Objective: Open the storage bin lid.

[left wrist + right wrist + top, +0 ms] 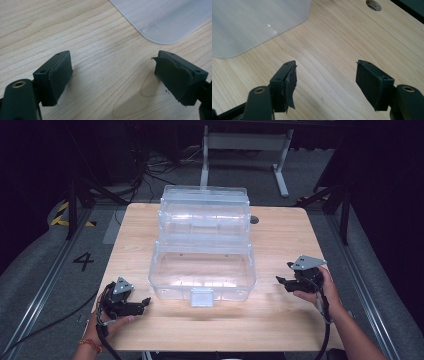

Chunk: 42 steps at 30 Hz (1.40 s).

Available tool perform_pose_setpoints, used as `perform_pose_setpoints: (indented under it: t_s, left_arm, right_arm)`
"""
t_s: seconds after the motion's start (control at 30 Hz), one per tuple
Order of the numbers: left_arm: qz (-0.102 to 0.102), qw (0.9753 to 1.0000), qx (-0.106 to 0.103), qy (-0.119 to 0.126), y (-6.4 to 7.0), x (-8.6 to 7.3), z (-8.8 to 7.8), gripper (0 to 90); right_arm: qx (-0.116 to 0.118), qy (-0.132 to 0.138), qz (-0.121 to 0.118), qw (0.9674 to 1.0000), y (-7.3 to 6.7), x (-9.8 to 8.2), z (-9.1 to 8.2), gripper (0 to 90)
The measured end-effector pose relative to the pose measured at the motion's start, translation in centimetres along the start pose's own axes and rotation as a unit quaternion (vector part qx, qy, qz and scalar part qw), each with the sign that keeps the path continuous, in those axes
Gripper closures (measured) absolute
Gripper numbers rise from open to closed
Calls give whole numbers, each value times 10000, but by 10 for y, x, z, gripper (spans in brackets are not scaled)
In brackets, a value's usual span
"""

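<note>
Clear plastic forms the tiered storage box [202, 247], which stands at the middle of the wooden table [280, 315]. Its lower tub faces the person, 2 stepped trays rise behind it toward the far edge, and a small clear latch tab [202, 297] hangs at the front wall.

Left gripper [142, 303]: held low at the near left corner of the table, just beside the box's front left corner but not touching it. In the left gripper view the jaws stand spread wide with bare wood between them; the pad [175, 80] on one jaw has a ragged, torn edge. A rounded corner of the box [165, 20] shows beyond the jaws.

Right gripper [281, 281]: held at the right side of the table, near the box's right wall and apart from it. In the right gripper view the jaws are likewise parted and grasp nothing; one pad [290, 85] is peeling from its jaw. A round hole [373, 5] in the tabletop lies farther off.

Floor at left carries a painted numeral 4 [83, 260].
</note>
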<state>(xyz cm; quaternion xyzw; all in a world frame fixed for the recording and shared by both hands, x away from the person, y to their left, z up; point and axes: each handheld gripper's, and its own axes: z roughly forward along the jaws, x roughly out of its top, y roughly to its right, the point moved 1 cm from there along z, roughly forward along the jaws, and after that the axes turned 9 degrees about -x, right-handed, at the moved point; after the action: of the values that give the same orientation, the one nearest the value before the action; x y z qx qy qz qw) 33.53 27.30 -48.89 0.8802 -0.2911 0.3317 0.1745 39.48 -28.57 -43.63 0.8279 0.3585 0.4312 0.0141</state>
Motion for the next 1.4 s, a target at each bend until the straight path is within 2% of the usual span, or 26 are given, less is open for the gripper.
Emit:
perform_pose_setpoints:
  t_s: [0.13,0.23,0.3,0.37,0.47,0.57,0.63,0.7,0.8,0.9,1.0,1.3,1.4]
  left_arm:
    - [-7,10000,-2,6,0,0,0,152]
    - [-4,10000,-1,2,0,0,0,151]
    - [-15,10000,1,1,0,0,0,150]
    - [-12,10000,2,-2,0,0,0,150]
    - [-32,10000,11,0,0,0,0,149]
    - [-2,10000,-1,-17,0,1,1,147]
    - [-18,10000,-6,-7,0,1,1,146]
    - [-17,10000,-4,-7,0,1,1,146]
    - [-19,10000,-6,-6,0,1,1,146]
    - [-18,10000,-11,-8,0,1,1,146]
    - [-11,10000,-8,-3,0,1,1,146]
    - [-72,10000,-42,8,0,2,2,139]
    - [-1,10000,-28,-13,-1,2,2,138]
  right_arm:
    - [92,-13,73,9999,-2,-16,-2,335]
    - [110,-43,232,9997,-1,-29,-5,337]
    - [231,-103,450,9987,1,-37,-7,324]
    - [256,-137,670,9973,4,-42,-10,310]
    - [328,-59,869,9957,7,-48,-13,303]
    - [301,-124,795,9963,5,-53,-12,281]
    - [201,-170,750,9968,3,-57,-11,277]
    - [124,-126,727,9972,0,-60,-11,270]
    - [128,-90,742,9971,-3,-64,-11,254]
    - [48,27,948,9955,-3,-70,-11,249]
    - [101,-33,1084,9940,-3,-77,-7,227]
    - [267,-134,1275,9914,-2,-80,0,182]
    - [291,-140,1309,9909,-1,-80,0,180]
